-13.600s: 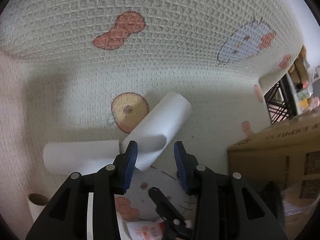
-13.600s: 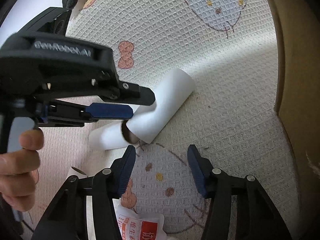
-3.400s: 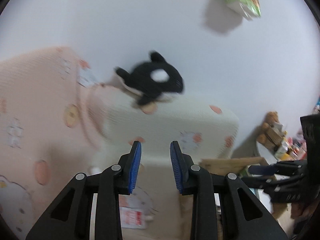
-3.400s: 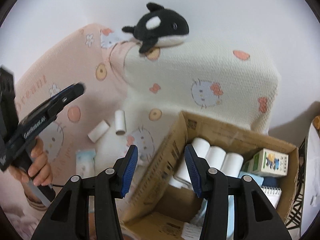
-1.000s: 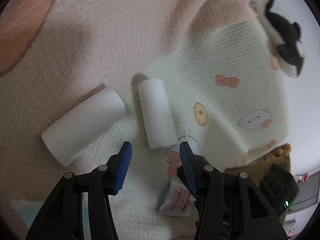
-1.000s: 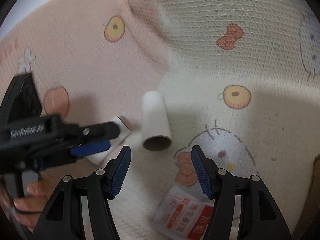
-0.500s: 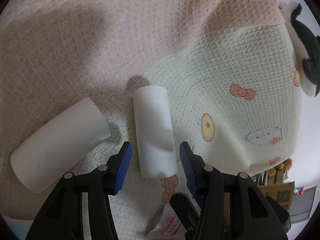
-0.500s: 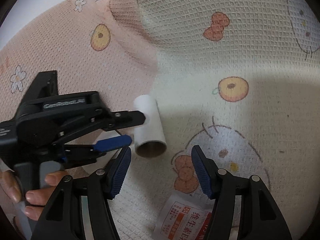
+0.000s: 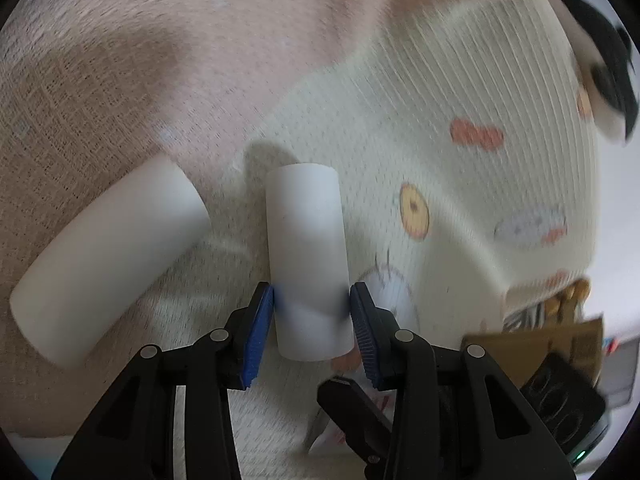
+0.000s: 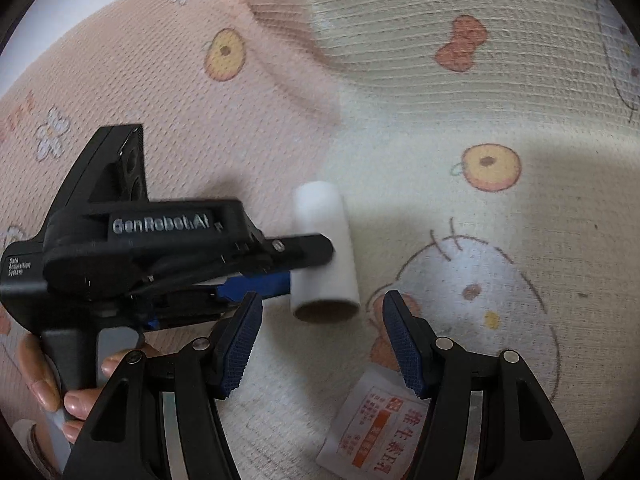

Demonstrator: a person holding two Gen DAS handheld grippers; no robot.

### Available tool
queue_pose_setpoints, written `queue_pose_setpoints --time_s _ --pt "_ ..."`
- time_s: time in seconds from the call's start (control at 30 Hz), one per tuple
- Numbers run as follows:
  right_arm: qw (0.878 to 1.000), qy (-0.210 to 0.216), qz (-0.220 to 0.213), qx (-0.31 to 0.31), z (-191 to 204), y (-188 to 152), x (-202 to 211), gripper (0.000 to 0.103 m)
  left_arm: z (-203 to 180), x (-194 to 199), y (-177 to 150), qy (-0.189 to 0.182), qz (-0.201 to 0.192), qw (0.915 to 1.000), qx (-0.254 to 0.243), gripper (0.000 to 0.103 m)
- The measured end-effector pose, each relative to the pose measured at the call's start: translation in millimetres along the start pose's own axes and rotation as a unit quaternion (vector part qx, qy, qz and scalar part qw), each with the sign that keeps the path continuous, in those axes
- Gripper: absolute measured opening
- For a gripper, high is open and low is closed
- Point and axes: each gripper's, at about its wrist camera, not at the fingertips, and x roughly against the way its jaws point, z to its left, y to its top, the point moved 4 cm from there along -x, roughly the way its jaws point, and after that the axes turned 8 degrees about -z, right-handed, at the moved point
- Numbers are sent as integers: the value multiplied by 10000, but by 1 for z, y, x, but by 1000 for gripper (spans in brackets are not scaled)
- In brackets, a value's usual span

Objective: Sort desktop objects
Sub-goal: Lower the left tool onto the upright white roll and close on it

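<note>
A white paper roll [image 9: 306,256] lies on the cream part of a printed blanket [image 9: 460,184]. My left gripper [image 9: 314,332] has its blue pads on both sides of the roll's near end, touching it. The same roll shows in the right wrist view [image 10: 324,252], with the left gripper [image 10: 308,264] reaching in from the left and its fingers above and below the roll. A second white roll [image 9: 108,256] lies to the left on the pink part. My right gripper [image 10: 322,344] is open and empty, just short of the first roll's open end.
A small white and red packet [image 10: 376,428] lies on the blanket near my right gripper. A black and white plush orca [image 9: 600,52] sits at the far right. A cardboard box [image 9: 560,340] stands at the right edge.
My left gripper has moved forward and narrowed around the near end of the upright-lying roll. The right gripper has come slightly closer to the roll.
</note>
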Motion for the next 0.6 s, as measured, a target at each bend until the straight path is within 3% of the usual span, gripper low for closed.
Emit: queue_pose_setpoints --time_s 0.1,0.2,0.33,0.43,0.6 --pt "9999 108 129 40 4 -3 -1 60 -2 5 -8 43 163 9997 -187 44" --pt "9974 527 479 -51 10 -9 -3 59 2 8 -14 12 386 9992 30 44" --pt "9953 316 903 -131 7 -18 -10 50 14 16 -23 -265 530 9978 313 44" --pt "9943 390 938 -310 2 -20 -9 45 19 17 -31 -418 553 9967 433 44" --pt "9910 498 1192 -359 6 -23 -12 44 15 17 -39 -290 575 9974 309 44"
